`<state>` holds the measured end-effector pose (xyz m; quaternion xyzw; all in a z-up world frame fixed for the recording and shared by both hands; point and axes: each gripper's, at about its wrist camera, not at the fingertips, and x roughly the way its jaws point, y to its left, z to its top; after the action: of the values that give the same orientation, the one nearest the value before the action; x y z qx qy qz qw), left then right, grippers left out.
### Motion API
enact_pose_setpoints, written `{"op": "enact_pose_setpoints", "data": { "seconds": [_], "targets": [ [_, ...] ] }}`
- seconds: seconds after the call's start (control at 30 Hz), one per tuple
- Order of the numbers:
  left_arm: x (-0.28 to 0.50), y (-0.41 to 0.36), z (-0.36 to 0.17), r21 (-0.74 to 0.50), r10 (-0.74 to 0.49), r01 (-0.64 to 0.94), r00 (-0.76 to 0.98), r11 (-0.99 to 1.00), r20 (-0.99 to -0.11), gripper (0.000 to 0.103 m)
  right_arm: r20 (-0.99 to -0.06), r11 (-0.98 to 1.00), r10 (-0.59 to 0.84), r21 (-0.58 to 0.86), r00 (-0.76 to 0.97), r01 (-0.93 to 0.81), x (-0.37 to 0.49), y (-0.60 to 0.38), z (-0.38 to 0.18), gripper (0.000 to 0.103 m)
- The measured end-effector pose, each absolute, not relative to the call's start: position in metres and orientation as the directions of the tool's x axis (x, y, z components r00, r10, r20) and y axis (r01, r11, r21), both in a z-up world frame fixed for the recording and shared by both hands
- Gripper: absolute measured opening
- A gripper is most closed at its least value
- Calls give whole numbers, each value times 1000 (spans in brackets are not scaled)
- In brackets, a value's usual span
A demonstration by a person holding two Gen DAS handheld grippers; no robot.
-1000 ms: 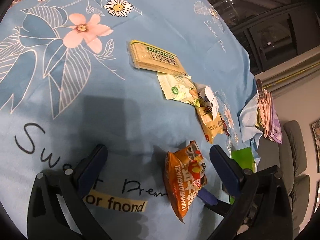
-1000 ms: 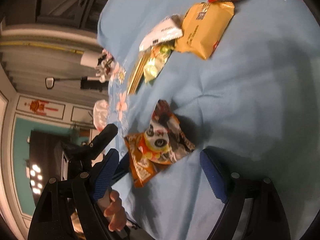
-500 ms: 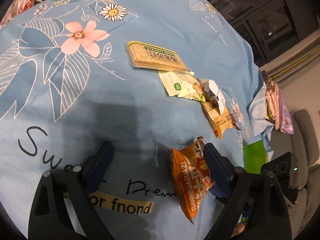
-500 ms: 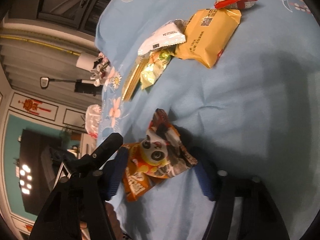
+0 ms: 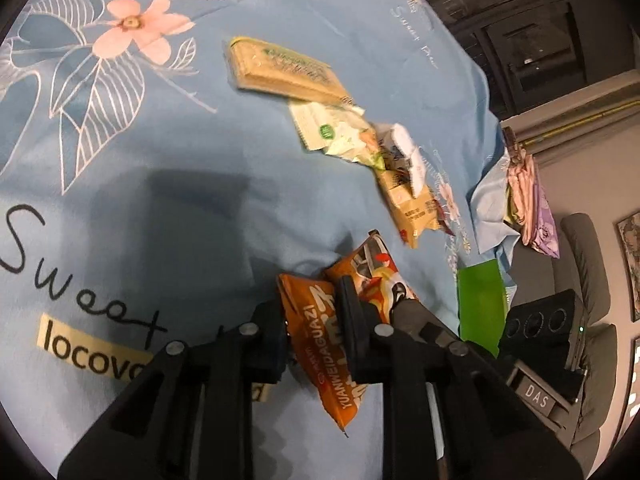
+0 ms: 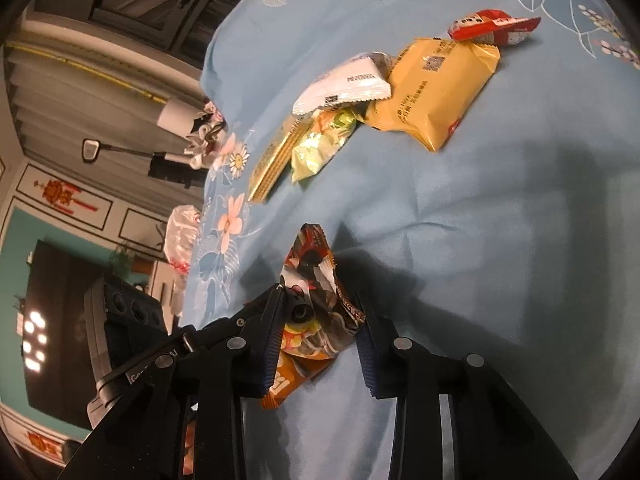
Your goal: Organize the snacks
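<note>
An orange snack bag with a panda print (image 5: 320, 328) lies on the blue flowered cloth (image 5: 160, 200). My left gripper (image 5: 312, 332) is shut on its orange end, the bag pinched and creased between the fingers. My right gripper (image 6: 320, 332) is shut on the same bag (image 6: 316, 312) from the other side, crumpling its panda end. Beyond it lies a row of snacks: a flat biscuit pack (image 5: 284, 72), a green-and-white pack (image 5: 336, 136), a white pack (image 6: 344, 84), a yellow pack (image 6: 436, 88) and a red pack (image 6: 492, 26).
The cloth's far edge drops off toward a grey sofa (image 5: 584, 264). A green box (image 5: 480, 304) and folded pink and purple cloths (image 5: 528, 200) sit past that edge. A dark device (image 6: 120, 332) stands beside the table.
Both grippers have closed from wide open onto the orange panda bag, one from each end. The bag is now crumpled between them.
</note>
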<state>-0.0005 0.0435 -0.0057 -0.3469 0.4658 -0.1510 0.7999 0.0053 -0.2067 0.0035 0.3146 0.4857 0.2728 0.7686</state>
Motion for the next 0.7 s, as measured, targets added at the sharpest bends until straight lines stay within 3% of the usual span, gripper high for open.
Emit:
{"op": "enact_pose_setpoints", "data": {
  "seconds": [0.33, 0.47, 0.7],
  "targets": [
    [-20, 6, 68, -682, -602, 114, 588, 722, -539, 20, -496, 664, 707, 710, 505, -232, -24, -230, 67, 35],
    [-18, -39, 96, -688, -659, 210, 568, 695, -493, 19, -490, 730, 631, 637, 602, -247, -46, -263, 107, 35],
    [-11, -163, 116, -672, -752, 363, 453, 646, -479, 20, -487, 777, 457, 626, 744, -68, -80, -366, 138, 35]
  ]
}}
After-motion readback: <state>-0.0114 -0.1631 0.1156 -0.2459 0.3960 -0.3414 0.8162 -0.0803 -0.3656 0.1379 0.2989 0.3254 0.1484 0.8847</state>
